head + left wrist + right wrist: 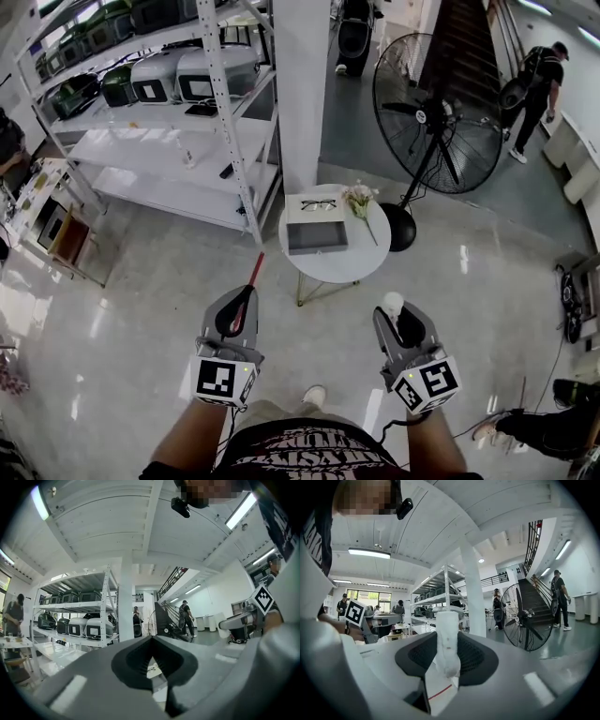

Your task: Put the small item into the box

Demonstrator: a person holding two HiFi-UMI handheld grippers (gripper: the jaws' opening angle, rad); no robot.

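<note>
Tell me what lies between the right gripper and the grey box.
Head view: only pale floor and the near rim of the round table lie between the right gripper, shut on a white item, and the grey box.

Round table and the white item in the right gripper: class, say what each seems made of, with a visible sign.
Round table: smooth white top, likely painted wood or laminate; thin brass-coloured legs, probably metal. White item, held in the right gripper: matte, slightly rough surface, perhaps foam or paper; unclear.

small item [446, 620]: white, oblong, possibly fabric, upright in right gripper [448, 639] jaws | box [317, 236]: grey, open, on round table [361, 261]
</note>
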